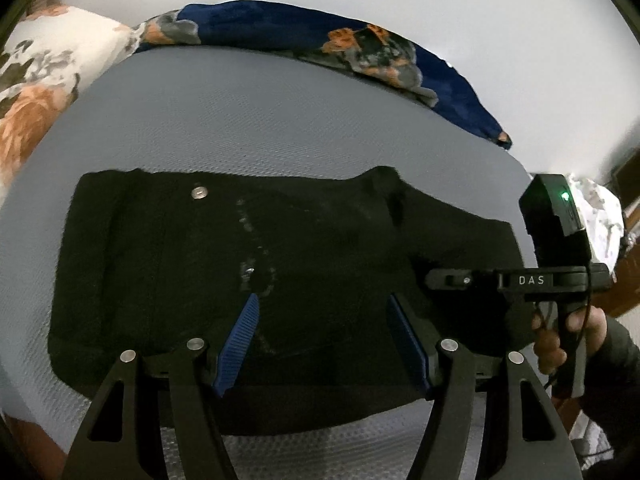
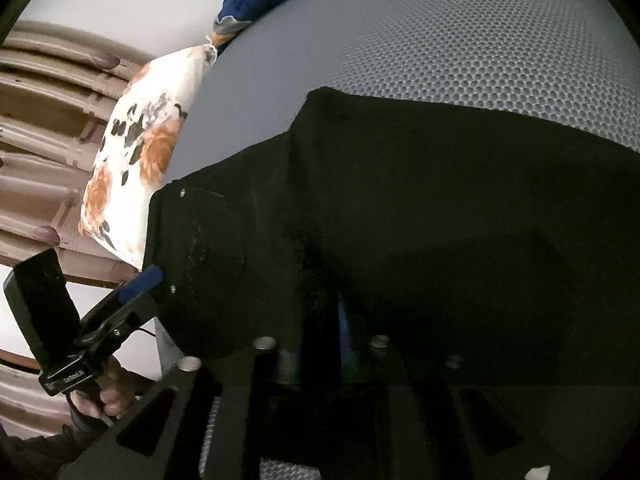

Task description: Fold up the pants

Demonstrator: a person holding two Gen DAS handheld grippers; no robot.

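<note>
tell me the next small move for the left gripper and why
Probably lower the left gripper and close on the near edge of the black pants: its jaws stand open over the cloth, holding nothing, while the right gripper already sits at the pants' other end.

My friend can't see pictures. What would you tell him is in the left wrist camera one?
Black pants, already folded into a thick bundle, lie on a gray bed. The left tongs hang open above the near edge of the pants, and the right tongs reach in from the right side. A flowery pillow and a blue blanket sit at the far edge.
</note>
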